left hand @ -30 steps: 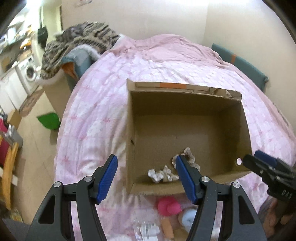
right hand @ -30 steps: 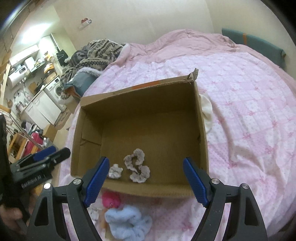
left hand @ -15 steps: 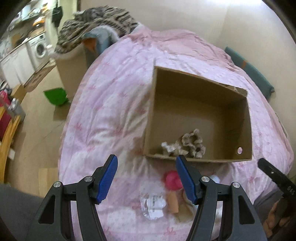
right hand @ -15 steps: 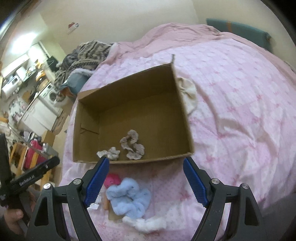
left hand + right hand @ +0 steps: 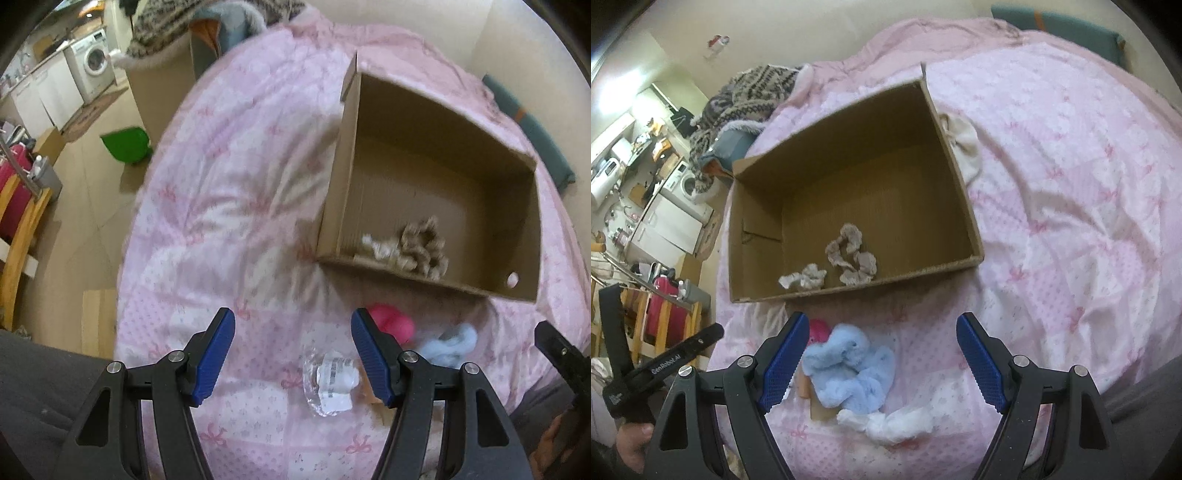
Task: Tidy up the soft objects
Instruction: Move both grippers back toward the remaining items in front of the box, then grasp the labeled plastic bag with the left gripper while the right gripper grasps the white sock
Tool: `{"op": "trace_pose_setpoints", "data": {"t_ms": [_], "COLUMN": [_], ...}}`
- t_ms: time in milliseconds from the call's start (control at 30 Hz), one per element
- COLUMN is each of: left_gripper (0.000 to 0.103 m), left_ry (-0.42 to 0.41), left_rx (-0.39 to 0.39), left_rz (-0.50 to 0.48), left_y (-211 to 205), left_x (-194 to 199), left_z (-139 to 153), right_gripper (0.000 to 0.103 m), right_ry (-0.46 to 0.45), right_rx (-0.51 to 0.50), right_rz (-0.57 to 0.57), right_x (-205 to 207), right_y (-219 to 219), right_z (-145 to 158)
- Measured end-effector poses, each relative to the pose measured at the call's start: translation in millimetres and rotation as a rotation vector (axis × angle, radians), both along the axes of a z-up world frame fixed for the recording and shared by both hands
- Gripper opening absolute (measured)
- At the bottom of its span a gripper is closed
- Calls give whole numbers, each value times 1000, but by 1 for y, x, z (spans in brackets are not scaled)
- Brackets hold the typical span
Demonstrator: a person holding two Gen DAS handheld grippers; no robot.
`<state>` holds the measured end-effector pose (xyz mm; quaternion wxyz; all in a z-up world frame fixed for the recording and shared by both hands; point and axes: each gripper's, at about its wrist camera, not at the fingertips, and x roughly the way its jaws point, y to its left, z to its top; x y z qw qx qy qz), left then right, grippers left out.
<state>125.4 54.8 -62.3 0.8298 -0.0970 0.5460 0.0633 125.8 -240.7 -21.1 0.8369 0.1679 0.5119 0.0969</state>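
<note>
An open cardboard box [image 5: 960,173] [image 5: 343,166] sits on the pink bed and holds a beige scrunchie [image 5: 851,254] [image 5: 423,247] and a white scrunchie [image 5: 803,278] [image 5: 376,249]. In front of the box lie a light blue fluffy cloth [image 5: 849,369] [image 5: 448,341], a pink soft item [image 5: 817,330] [image 5: 393,323] and a white soft piece [image 5: 886,424]. My right gripper [image 5: 881,363] is open above the blue cloth. My left gripper [image 5: 291,350] is open above a clear plastic wrapper [image 5: 330,376].
A cream cloth [image 5: 964,144] lies against the box's right wall. A patterned blanket [image 5: 750,92] is piled at the bed's far left. A green bin [image 5: 125,144] and washing machine [image 5: 94,62] stand on the floor to the left. The bed edge drops off on the left.
Both grippers have pulled back from over the box toward the near side of the bed. The soft items in front of the box are now in fuller view. Both stay open.
</note>
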Motion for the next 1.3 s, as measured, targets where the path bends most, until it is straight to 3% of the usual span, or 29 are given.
{"op": "trace_pose_setpoints", "data": {"t_ms": [200,433,500,767,867,1000,1200,1300], "left_gripper": [62,58,44,25,25,23,23,23], "left_ry": [179,314,320,280,241,199,150,149], "left_rx": [-74,-88,-75,-92,-77,-102,-80,-80], "left_rz": [-42,-109,-113,-135,-116,-92,-91,-95], "left_y": [-13,-37,-37,-36,-29,-19,-16,-16], "left_x": [7,12,12,6,2,-2,-7,-7], "left_z": [-44,-82,-85,-69,-55,-40,-26,-23], "right_gripper": [87,87,87,87,87,87,87,87], "right_ry": [62,118,123,174,257,372,396,404], "right_rx": [10,36,38,88,113,49,-110,-169], "right_rz": [-25,-61,-68,-61,-39,24,211,244], "right_x": [6,10,10,10,3,-9,-17,-19], "right_y": [-4,-13,-15,-21,-22,-10,38,51], "right_z": [-16,-28,-29,-32,-41,-60,-71,-79]}}
